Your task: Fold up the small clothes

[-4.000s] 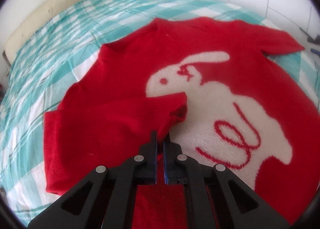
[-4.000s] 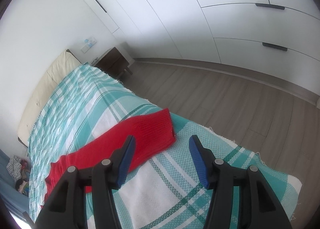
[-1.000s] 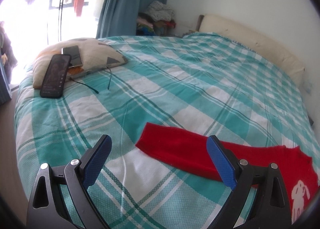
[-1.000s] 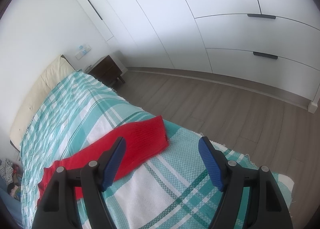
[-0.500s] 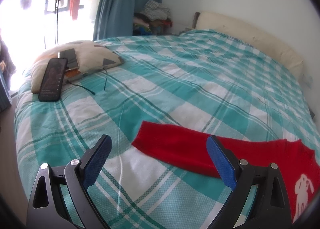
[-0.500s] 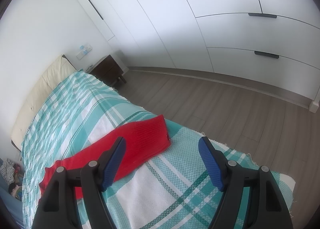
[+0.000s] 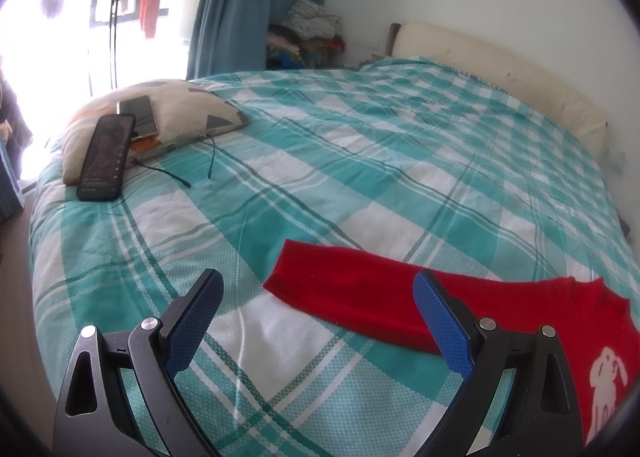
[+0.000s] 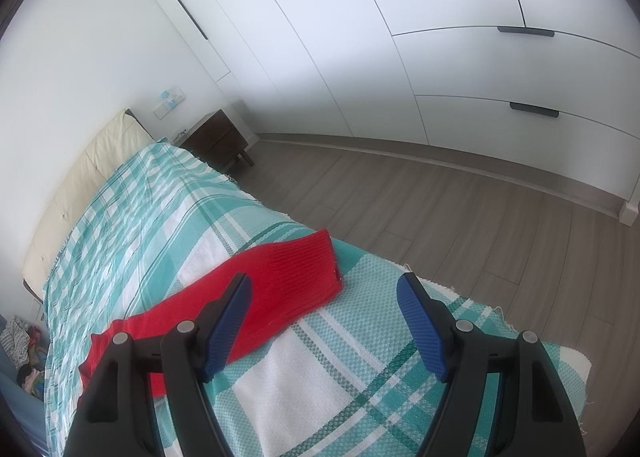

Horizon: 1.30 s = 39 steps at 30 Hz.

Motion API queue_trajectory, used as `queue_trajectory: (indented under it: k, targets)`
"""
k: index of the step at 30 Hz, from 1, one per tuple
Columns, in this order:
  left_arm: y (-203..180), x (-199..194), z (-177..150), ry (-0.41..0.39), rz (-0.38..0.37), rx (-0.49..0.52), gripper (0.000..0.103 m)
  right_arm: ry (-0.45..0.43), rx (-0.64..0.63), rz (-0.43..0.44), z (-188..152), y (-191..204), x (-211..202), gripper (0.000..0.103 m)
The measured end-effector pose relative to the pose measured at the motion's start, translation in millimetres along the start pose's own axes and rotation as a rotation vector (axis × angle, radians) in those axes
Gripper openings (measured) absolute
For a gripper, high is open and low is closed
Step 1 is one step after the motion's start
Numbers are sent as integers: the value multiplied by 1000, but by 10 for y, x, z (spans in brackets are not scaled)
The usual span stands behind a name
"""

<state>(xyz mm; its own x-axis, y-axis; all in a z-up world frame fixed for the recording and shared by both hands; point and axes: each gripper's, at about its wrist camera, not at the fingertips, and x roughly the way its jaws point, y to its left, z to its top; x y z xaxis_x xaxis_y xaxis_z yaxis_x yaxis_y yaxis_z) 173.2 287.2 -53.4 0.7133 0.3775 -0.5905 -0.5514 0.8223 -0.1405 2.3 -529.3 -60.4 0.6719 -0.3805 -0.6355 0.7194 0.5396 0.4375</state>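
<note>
Both black two-finger claws, left and right, hover with blue-padded jaws wide and empty over a small red knitted sweater spread flat on the teal checked bedspread, each facing one outstretched sleeve cuff just ahead.

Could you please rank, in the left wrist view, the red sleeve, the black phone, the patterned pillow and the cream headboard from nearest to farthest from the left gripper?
From the left gripper, open above the bedspread:
1. Red sleeve, just ahead, cuff between the fingers.
2. Black phone, far left, leaning on the pillow's near edge.
3. Patterned pillow, left, behind the phone.
4. Cream headboard, far right end of the bed.
</note>
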Motion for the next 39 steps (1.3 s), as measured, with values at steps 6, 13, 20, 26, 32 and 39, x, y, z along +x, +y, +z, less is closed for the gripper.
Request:
queue_trajectory:
  k: [6,13,20,26,32,39]
  targets:
    - [3,21,-22,5,1,-3,97,1,0,2,-1,12,-5,74]
    - [2,25,-20,6,1,-1,97,1,0,1,-2,11,-7,74]
    - [1,26,-21,6,2,-2,97,1,0,1,-1,11,-7,74]
    - [0,28,-19,6,1,-2,97,1,0,2,-2,11,-5,74]
    - [1,30,-15,8,2,0,97,1,0,2,-2,10,-9,74]
    - [0,31,-9,8,2,-1,97,1,0,2,-2,8,-10,74]
